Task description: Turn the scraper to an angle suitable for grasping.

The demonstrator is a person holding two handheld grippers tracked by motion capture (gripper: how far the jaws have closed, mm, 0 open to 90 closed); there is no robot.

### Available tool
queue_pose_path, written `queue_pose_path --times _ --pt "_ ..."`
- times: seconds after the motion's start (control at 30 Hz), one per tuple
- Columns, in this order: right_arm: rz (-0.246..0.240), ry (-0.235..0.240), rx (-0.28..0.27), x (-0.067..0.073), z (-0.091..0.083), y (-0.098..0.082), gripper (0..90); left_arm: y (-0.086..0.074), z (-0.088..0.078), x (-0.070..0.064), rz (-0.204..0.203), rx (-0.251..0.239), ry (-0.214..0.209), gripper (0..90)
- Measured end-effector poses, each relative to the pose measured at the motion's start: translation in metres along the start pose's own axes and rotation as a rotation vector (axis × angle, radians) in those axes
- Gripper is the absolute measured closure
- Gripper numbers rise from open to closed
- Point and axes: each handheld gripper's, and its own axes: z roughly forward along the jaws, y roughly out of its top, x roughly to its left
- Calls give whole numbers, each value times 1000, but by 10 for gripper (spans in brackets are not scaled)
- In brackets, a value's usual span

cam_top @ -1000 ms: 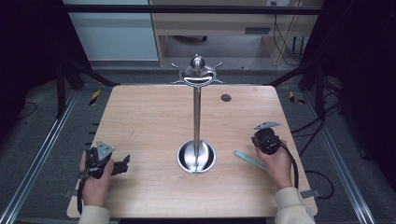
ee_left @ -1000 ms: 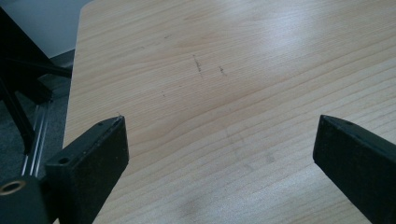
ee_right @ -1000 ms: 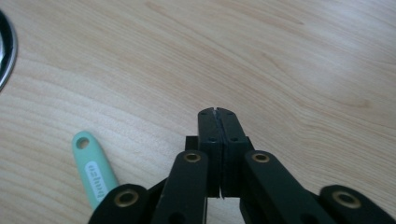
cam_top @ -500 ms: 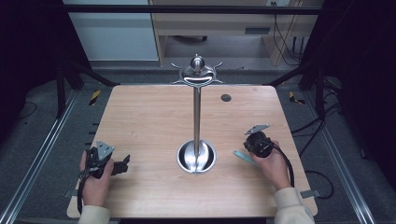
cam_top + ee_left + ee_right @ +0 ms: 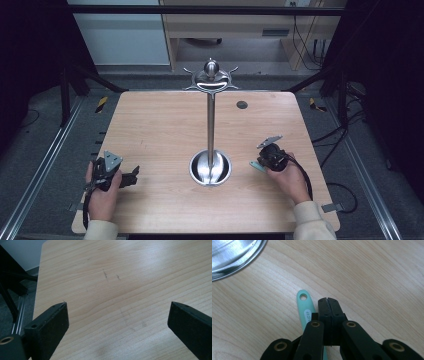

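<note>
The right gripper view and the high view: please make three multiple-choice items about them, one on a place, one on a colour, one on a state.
1. Where does the metal stand's round base sit?
A. near the table's middle
B. at the far left corner
C. off the table

2. What colour is the handle lying beside the right tool?
A. red
B. mint green
C. yellow

3. How do the left tool's jaws stand?
A. closed together
B. wide apart over bare wood
C. clamped on the stand

Answers: 1 A, the high view shows the base between the two hands, about mid-table. 2 B, the right gripper view shows a mint green handle with a hole at its end. 3 B, the left gripper view shows both jaws far apart with only wood between.
</note>
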Motion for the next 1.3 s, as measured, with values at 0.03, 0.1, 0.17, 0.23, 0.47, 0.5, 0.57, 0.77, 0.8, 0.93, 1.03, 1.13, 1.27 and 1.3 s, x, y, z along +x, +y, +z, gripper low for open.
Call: queue_pose_path --times 0.03,0.1,0.17,0.23,0.47,0.5,0.57,0.77,0.8,0.93,1.03,1.13,1.27,1.3 --pt "-4 0 4 0 0 0 900 0 0 0 0 0 0 33" --pt "-7 4 7 1 1 0 900 0 0 -1 0 0 -1 32" --pt "-13 10 7 1 1 0 900 0 0 0 1 1 0 32" --pt "-12 23 7 2 0 -1 900 0 0 0 -1 0 2 32" --pt "-50 73 21 11 -4 -3 900 0 0 0 0 2 0 32" --pt "-58 83 25 12 -4 -4 900 0 0 0 0 2 2 33" --pt "-70 94 32 15 -5 -4 900 0 0 0 -1 1 2 32" --pt "-63 110 18 15 -9 -5 900 0 1 -1 0 4 -1 33" --pt "-63 111 -1 14 -14 -3 900 0 1 -1 4 6 -1 32" --pt "-81 107 -21 15 -22 0 900 -1 1 0 1 8 0 32" --pt "-82 106 -27 13 -30 2 900 -2 1 0 -1 9 1 32" --pt "-88 115 -21 12 -33 4 900 -2 3 -1 7 20 0 33" --pt "-115 131 5 13 -34 7 898 -3 3 -1 6 19 0 33" --pt "-122 139 8 14 -35 8 892 -3 3 0 3 17 1 32"
